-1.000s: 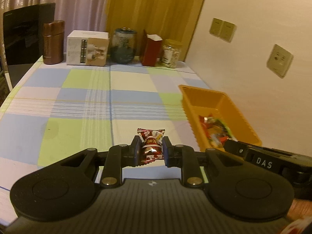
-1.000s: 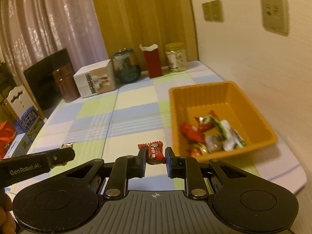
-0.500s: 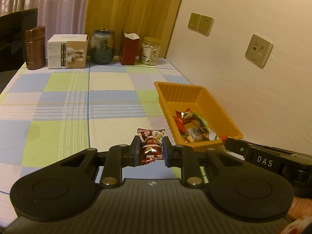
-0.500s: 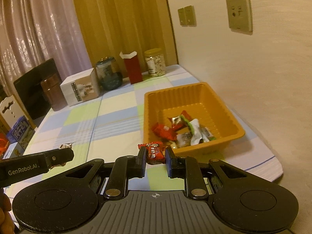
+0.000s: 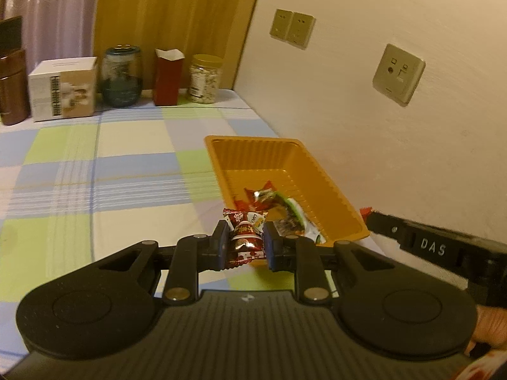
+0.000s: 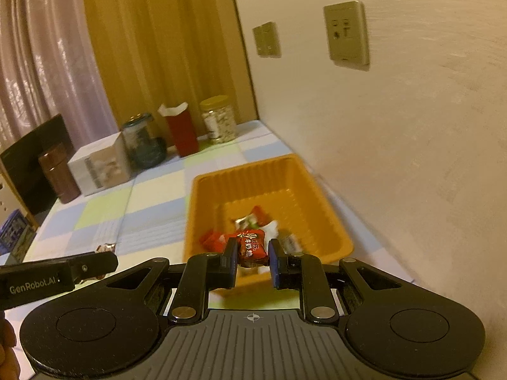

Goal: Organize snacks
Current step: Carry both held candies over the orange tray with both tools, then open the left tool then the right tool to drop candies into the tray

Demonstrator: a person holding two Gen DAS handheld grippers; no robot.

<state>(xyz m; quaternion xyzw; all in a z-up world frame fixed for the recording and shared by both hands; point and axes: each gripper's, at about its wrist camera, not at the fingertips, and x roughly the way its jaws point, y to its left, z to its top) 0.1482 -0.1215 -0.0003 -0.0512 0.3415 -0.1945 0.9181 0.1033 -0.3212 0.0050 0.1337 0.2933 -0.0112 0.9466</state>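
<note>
Orange plastic tray (image 5: 228, 158) sits on the checked-cloth surface (image 5: 95, 171) beside the wall, several wrapped snacks (image 5: 269, 196) in its near end. Left claw (image 5: 245, 243) grips a dark red wrapped candy (image 5: 245, 237), held just short of the tray's near corner. Right claw (image 6: 252, 255) pinches a red snack packet (image 6: 250, 245) above the tray's near end. Jars (image 6: 218, 120), a red carton (image 6: 180, 133) and a white box (image 6: 101, 164) line the far edge.

I see cream wall (image 5: 364, 110) right w/ sockets (image 5: 398, 73), curtains (image 6: 152, 47) far, checked tablecloth (image 5: 95, 171) near; dim warm light.
</note>
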